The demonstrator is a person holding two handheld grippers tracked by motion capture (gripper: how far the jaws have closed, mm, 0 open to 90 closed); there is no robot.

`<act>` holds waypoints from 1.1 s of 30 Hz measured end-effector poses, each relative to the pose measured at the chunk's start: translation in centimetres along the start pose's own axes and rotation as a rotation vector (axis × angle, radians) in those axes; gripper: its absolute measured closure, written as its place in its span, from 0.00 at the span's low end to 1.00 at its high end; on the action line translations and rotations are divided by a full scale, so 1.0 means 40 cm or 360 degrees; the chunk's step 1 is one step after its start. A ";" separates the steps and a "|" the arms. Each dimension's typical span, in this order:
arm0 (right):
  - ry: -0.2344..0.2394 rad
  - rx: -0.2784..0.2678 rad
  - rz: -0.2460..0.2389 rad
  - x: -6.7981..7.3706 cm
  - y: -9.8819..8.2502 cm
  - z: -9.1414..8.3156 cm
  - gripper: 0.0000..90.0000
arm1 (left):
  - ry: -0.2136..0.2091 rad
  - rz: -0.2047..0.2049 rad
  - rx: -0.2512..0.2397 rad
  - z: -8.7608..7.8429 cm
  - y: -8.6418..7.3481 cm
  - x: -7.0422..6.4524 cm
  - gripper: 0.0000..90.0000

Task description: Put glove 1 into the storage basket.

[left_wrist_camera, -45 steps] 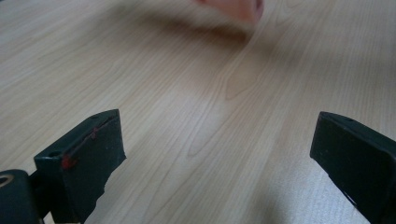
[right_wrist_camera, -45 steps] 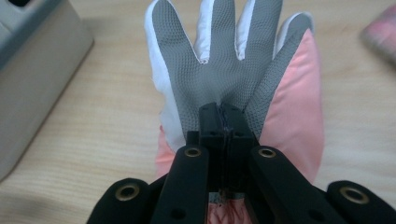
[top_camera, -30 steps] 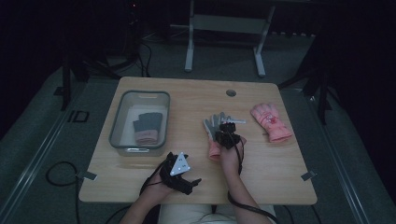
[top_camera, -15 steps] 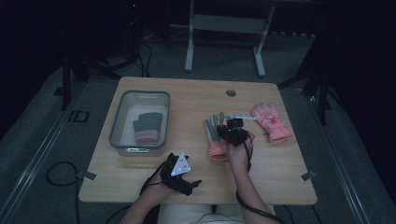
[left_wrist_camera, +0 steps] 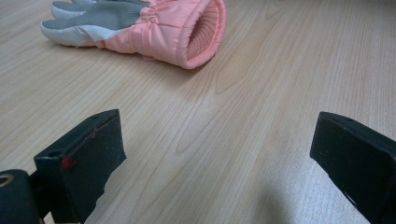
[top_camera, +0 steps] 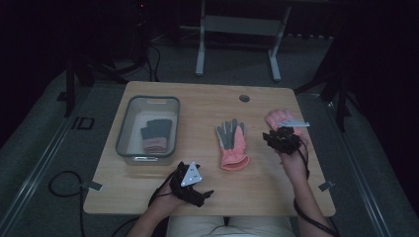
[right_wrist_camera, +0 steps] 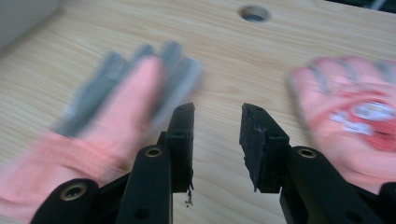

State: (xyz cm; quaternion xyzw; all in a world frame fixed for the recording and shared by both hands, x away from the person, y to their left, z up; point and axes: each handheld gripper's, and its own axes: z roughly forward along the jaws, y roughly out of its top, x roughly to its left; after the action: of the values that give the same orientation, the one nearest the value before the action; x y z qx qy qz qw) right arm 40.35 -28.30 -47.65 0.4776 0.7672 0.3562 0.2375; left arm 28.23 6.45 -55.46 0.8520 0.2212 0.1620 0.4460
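Observation:
A pink glove with grey palm and fingers (top_camera: 232, 142) lies flat mid-table; it is blurred at the left (right_wrist_camera: 112, 107) in the right gripper view. A second pink glove (top_camera: 276, 118) lies to its right, logo side up (right_wrist_camera: 359, 116). My right gripper (top_camera: 280, 134) hovers at that glove's near edge. Its jaws (right_wrist_camera: 217, 116) have just been opening and stand partly open over bare wood, with nothing between them. My left gripper (top_camera: 205, 193) rests near the front edge, its jaws (left_wrist_camera: 217, 140) wide open and empty. They point at the centre glove's cuff (left_wrist_camera: 196, 32).
A grey plastic bin (top_camera: 126, 129) stands at the table's left and holds a dark grey glove with a pink cuff (top_camera: 155, 134). A round cable hole (top_camera: 244, 98) sits near the far edge. Bare wood lies between the two gloves.
My right gripper has let go of the centre glove's cuff, opened, and swung right and a little up to the second glove. The left gripper has stayed put.

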 end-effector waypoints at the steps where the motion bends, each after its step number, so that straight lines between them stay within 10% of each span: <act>1: -0.0020 -0.0002 -0.0002 -0.020 -0.003 -0.003 0.71 | -0.0002 -0.0005 0.0000 0.000 0.000 0.001 0.03; 17: -0.0190 0.0089 0.0045 -0.256 0.021 0.028 0.63 | -0.0007 -0.0021 -0.0019 -0.008 -0.011 0.000 0.03; 33: -0.0174 0.0294 -0.0070 -0.282 -0.002 0.179 0.61 | 0.0006 -0.0026 -0.0063 -0.022 -0.015 0.002 0.03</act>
State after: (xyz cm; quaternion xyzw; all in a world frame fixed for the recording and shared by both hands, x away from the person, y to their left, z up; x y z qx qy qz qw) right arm 50.22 -36.20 -51.96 0.4992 0.7929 0.2521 0.2419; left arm 27.73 7.39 -55.45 0.8409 0.2258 0.1643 0.4636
